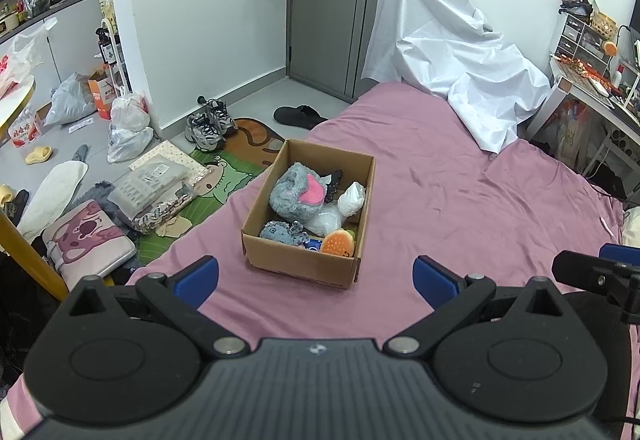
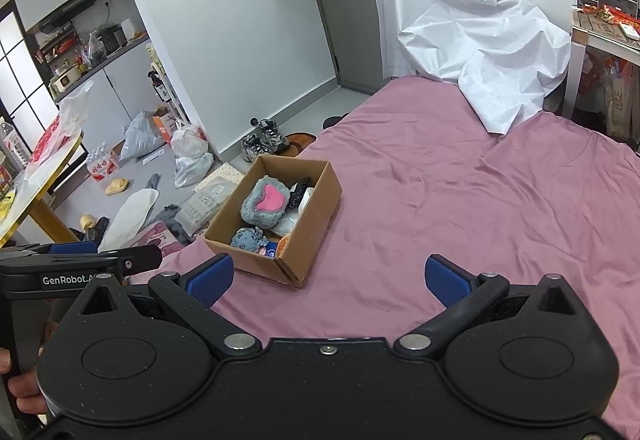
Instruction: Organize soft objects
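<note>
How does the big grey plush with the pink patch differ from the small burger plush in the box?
The grey plush is larger and shaggy, with a pink patch; the burger plush is small, smooth and orange. The grey plush lies mid-box; the burger plush sits in a near corner. Both lie in the cardboard box.

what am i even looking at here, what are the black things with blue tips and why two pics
Those are two hand-held grippers; a person carries one in each hand, and each has a camera looking along its two fingers. One picture is from the left gripper, the other from the right gripper. Both are open and hold nothing. Ahead lies a bed with a pink sheet, and on it an open cardboard box holding soft toys: a grey plush with a pink patch, a small blue-grey plush and an orange burger-shaped plush. White sheeting is draped at the far end.
</note>
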### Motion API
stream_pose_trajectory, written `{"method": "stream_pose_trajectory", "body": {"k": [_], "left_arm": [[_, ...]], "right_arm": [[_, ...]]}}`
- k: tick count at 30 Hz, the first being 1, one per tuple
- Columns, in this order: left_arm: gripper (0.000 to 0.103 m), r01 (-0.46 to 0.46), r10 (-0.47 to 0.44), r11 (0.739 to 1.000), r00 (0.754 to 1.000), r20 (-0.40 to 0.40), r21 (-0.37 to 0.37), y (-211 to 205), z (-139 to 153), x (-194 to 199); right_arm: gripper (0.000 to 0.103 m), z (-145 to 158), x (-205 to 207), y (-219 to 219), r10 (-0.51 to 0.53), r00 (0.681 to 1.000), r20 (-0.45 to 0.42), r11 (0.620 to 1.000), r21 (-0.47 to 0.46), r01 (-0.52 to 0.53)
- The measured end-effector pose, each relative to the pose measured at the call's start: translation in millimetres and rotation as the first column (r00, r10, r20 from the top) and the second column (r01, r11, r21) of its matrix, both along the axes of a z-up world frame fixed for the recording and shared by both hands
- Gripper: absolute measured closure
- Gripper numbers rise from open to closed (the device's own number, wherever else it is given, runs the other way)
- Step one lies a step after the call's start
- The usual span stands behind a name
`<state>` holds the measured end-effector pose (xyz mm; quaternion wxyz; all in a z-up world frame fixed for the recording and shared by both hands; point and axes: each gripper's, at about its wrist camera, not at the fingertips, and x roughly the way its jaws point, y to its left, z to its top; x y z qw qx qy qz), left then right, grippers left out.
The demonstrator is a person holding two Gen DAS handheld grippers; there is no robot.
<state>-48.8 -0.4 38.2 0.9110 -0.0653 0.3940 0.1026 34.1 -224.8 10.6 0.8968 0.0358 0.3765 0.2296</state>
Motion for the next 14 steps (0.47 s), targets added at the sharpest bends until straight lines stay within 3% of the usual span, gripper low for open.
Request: {"method": "stream_pose_trajectory", "body": {"k": [14], "left_arm": [[0.001,-0.001,0.002,1.000,1.000,-0.021,0.008,-11.7,-16.4,16.7]], "right_arm": [[0.000,-12.1,2.7,-0.5,0.042,0.999,0.017,0.998,0.042,-0.043]]}}
